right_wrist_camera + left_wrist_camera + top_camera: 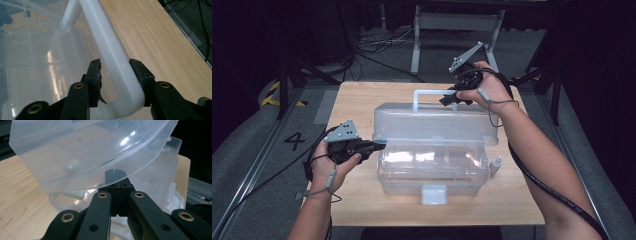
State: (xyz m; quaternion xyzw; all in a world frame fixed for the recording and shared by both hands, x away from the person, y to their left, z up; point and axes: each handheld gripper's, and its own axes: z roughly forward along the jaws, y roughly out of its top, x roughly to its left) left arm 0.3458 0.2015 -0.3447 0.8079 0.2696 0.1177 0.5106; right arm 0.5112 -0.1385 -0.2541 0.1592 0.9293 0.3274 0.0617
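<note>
Clear plastic lid (pixel 435 122), left gripper (pixel 115 173) pinched shut at its rim; right gripper (pixel 115 68) apart around smooth white handle (pixel 110 50).

Left tool (pixel 379 145) low at near left, held level, pointing right, jaws pressed together. Left forearm in from bottom edge, wrist bent inward. Right tool (pixel 447 99) far side, right arm stretched forward, hand (pixel 484 90) curled over body, jaws parted, pointing left.

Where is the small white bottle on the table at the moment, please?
In the high view, the small white bottle lies on the table, just right of the clear box.
</note>
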